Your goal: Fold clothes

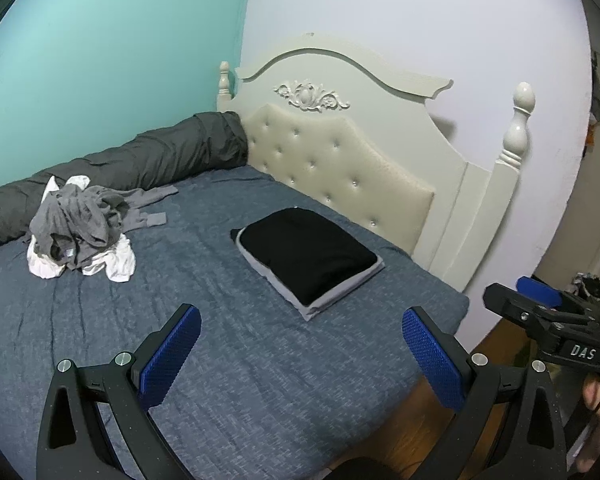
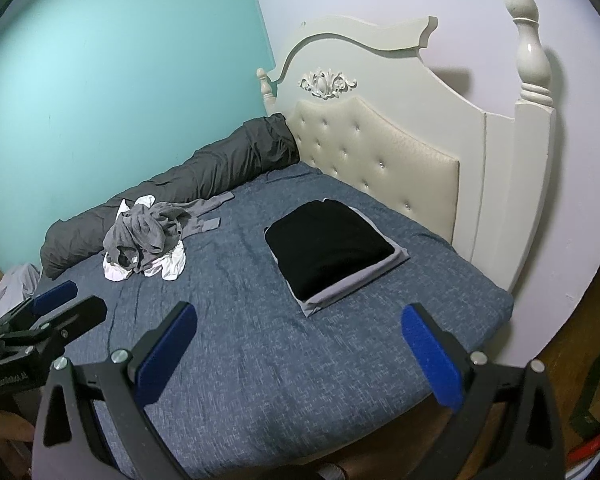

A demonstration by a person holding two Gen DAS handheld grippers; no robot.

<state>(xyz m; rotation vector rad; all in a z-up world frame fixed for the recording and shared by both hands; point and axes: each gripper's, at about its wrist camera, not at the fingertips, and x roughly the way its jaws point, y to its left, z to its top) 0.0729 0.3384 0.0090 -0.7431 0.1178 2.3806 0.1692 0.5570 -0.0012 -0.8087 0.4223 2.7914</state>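
1. My left claw (image 1: 302,354) hangs above the near part of the bed (image 1: 260,380), its two blue-padded fingers (image 1: 172,356) spread wide with nothing between them.
2. My right claw (image 2: 296,354) is likewise released and empty, its blue pads (image 2: 432,360) wide apart over the near edge of the same bed; in the left wrist view it appears at the right margin (image 1: 540,300).
3. The folded stack (image 1: 308,260) lies on the blue-grey bedcover near the headboard (image 1: 340,160): a black garment (image 2: 328,246) on top, a grey garment (image 2: 396,258) beneath it, the grey edges showing along the near and right sides.
4. The unfolded heap (image 1: 80,228) lies on the far left part of the bed, well apart from the stack: crumpled grey clothes over a white garment (image 1: 118,266), with a grey sleeve trailing toward the headboard.
5. A dark grey rolled blanket (image 1: 140,156) runs along the teal wall (image 1: 100,60), just behind the heap and touching the headboard at its far end.
6. The cream headboard is tufted, has a carved ornament, and ends in a turned post (image 2: 532,52) against the pale wall.
7. Both claws are clear of all the clothes.
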